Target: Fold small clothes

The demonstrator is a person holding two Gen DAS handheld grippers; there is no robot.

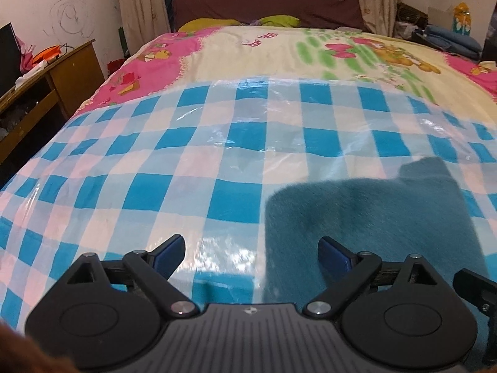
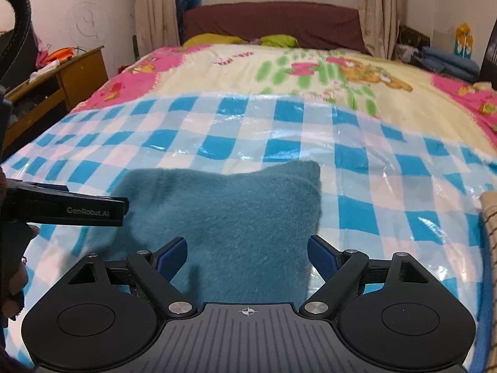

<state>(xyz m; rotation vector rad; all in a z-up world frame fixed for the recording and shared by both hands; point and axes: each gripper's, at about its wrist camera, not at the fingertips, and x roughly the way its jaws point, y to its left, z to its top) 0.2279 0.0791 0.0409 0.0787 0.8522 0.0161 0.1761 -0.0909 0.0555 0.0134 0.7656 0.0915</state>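
One teal fuzzy garment (image 2: 236,217), one blue-and-white checked plastic sheet (image 2: 279,143), one cartoon-print blanket (image 2: 310,74), two yellow-green pillows (image 2: 279,40) at the far end, one wooden desk (image 2: 71,74) far left, two grippers, the left gripper (image 1: 251,256), the right gripper (image 2: 247,256), one beige checked cloth (image 2: 489,217) at the right edge

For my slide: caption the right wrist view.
Open right tongs over a teal garment on a checked sheet.

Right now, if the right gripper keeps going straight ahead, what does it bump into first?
Most likely the fuzzy teal cloth. The right gripper is open, and the cloth lies right between and ahead of its fingers on the blue checkered sheet. How high the gripper sits above it is hard to tell.
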